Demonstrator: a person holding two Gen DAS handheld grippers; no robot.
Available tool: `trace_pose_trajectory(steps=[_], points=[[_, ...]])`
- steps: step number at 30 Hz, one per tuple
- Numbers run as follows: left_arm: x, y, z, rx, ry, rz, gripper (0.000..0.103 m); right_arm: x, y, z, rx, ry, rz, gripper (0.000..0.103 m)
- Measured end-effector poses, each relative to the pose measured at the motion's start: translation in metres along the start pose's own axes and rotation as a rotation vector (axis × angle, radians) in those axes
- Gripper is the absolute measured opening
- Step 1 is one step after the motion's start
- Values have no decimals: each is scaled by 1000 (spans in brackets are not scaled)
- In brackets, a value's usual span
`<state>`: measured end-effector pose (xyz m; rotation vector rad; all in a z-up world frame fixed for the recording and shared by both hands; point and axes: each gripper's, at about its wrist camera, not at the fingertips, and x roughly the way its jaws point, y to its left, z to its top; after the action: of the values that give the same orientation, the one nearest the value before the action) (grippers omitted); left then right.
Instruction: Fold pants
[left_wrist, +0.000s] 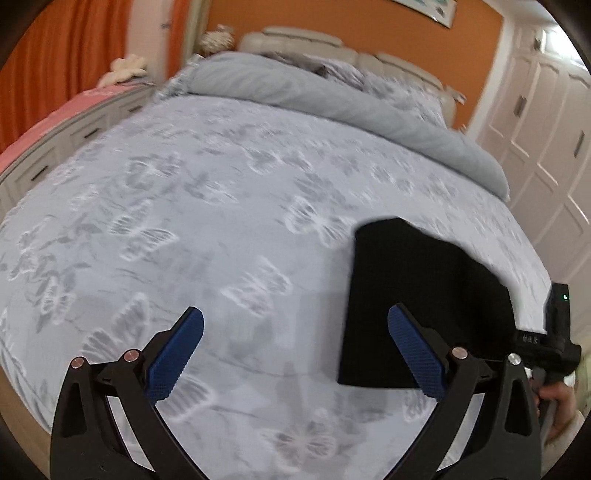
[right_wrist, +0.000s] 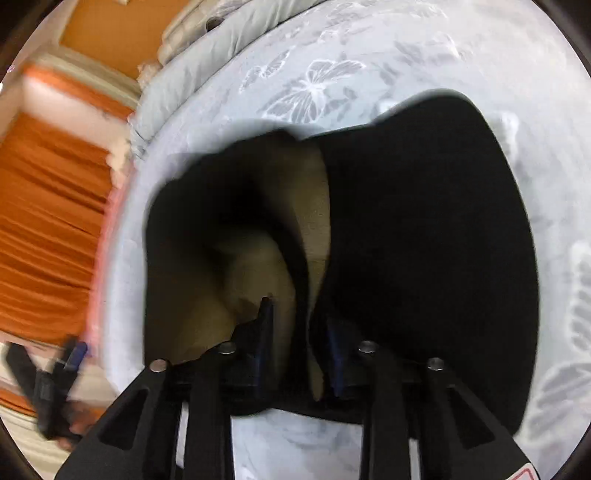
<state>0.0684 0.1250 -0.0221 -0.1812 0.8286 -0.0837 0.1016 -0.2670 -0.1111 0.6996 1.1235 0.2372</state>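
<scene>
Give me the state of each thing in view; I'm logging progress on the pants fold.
black pants: lying on the bed, partly folded, one layer lifted, tan lining showing.
left tool: open, empty, hovering over the bedspread.
right tool: shut on a fold of the pants.
bedspread: spread flat.
grey duvet: rolled back toward the headboard.

The black pants (left_wrist: 413, 306) are being seen folded into a compact, roughly rectangular bundle, lying flat near the bed's edge. In the right wrist view, the pants (right_wrist: 424, 240) are being shown with one layer raised at the near edge, so that a tan-brown lining is being exposed between the dark folds. The rest of the fabric is being kept flat and smooth, its outline blurred at the far edge.
</scene>
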Motion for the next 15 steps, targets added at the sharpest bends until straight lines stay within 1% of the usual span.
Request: trace_pose_trajectory(steps=[2, 3, 4, 5, 7, 8, 10, 12, 14, 15], points=[[7, -15, -4, 32, 15, 3, 98, -15, 3, 2, -10, -16, -36, 43], [11, -23, -6, 52, 22, 8, 98, -30, 9, 1, -49, -73, -59, 65], [14, -29, -8, 64, 27, 13, 98, -40, 13, 0, -75, -117, -64, 76], [18, -36, -10, 74, 35, 14, 98, -48, 18, -1, -102, -149, -64, 76], [24, -46, -13, 87, 50, 14, 98, -54, 27, 0, -147, -152, -41, 76], [28, -53, -15, 98, 59, 17, 98, -54, 29, 0, -150, -156, -23, 76], [34, -64, -19, 121, 73, 24, 98, -53, 31, 2, -140, -166, -1, 76], [40, -75, -23, 150, 87, 33, 98, -44, 31, 3, -119, -129, 17, 76], [42, -83, -25, 167, 95, 33, 98, -49, 29, 1, -93, -146, 38, 76], [43, -86, -26, 173, 97, 32, 98, -50, 31, -1, -101, -151, 44, 76]])
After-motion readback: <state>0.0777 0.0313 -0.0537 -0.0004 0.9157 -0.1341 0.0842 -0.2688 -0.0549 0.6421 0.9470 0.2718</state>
